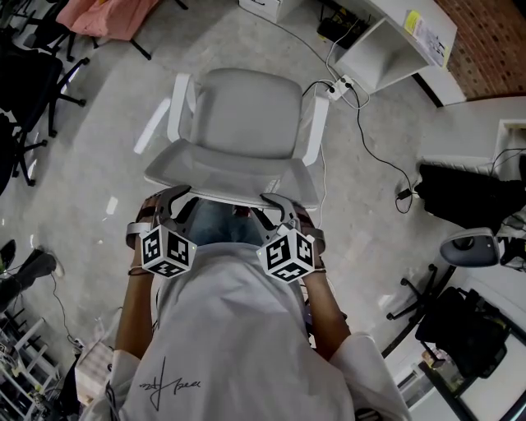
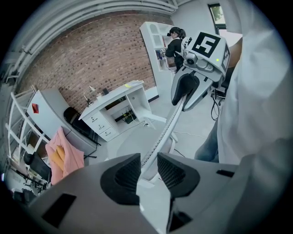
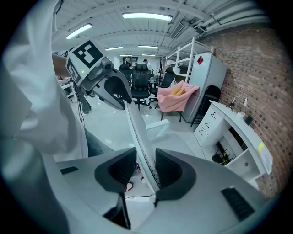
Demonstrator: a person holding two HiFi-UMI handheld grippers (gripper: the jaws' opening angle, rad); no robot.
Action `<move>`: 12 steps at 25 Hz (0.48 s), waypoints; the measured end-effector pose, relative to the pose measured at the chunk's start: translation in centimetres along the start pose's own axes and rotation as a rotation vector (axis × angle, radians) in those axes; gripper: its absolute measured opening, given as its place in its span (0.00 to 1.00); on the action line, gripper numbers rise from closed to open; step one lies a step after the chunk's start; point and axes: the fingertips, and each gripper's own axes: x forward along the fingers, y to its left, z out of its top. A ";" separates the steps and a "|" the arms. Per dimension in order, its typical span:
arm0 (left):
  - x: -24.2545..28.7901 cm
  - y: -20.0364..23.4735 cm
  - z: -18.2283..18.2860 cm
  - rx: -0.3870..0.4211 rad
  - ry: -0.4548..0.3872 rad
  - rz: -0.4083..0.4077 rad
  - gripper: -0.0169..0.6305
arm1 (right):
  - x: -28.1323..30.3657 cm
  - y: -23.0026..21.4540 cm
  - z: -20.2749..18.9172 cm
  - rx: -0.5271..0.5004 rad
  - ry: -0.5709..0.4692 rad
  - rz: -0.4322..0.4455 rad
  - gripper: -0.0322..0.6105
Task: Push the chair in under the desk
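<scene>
Head view, left gripper (image 1: 182, 196), right gripper (image 1: 275, 201), jaws clamped on chair (image 1: 246, 115) backrest.

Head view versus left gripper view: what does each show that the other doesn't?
Head view only: the black-and-white marker cube on the left gripper and the person's forearms. Left gripper view only: a dark-clothed person at far white shelves, a tall white cabinet with a red label. Both: the light grey office chair's backrest rim, the right gripper, the white desk, the pink cloth.
</scene>
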 end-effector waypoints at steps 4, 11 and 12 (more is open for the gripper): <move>0.2 -0.1 0.4 0.023 -0.005 -0.020 0.19 | 0.0 -0.5 -0.2 -0.012 0.010 -0.019 0.28; 0.7 0.1 1.1 0.035 -0.019 -0.031 0.18 | 0.0 -1.4 -0.5 -0.030 0.010 -0.029 0.28; 0.8 0.1 1.1 0.039 -0.020 -0.030 0.18 | 0.0 -1.5 -0.5 -0.028 0.010 -0.030 0.28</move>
